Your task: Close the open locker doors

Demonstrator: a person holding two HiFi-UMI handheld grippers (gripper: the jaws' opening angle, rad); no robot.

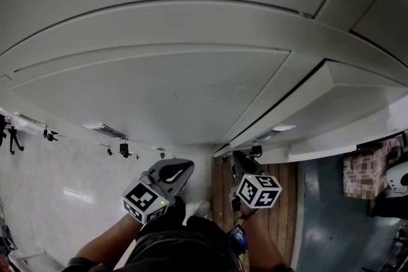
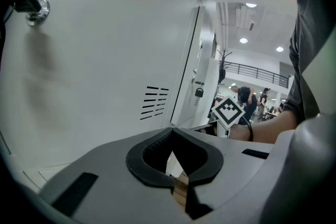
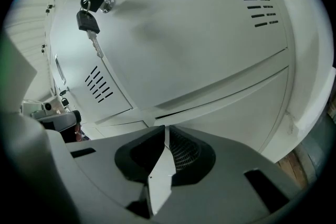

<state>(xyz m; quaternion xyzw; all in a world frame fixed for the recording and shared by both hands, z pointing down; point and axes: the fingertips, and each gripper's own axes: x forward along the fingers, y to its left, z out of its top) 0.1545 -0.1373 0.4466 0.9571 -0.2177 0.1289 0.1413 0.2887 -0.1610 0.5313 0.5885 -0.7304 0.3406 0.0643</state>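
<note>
Seen from above, the locker bank (image 1: 159,86) fills the upper field. One locker door (image 1: 331,108) at the bank's right end stands swung out from it, with a dark gap along its edge. The left gripper (image 1: 177,169) and right gripper (image 1: 243,161) are held low before the bank, the right one just below the open door. On each gripper the fingers (image 2: 149,152) (image 3: 184,152) meet at the tips and hold nothing. The right gripper faces a bank panel with a key (image 3: 86,21) hanging from its lock.
</note>
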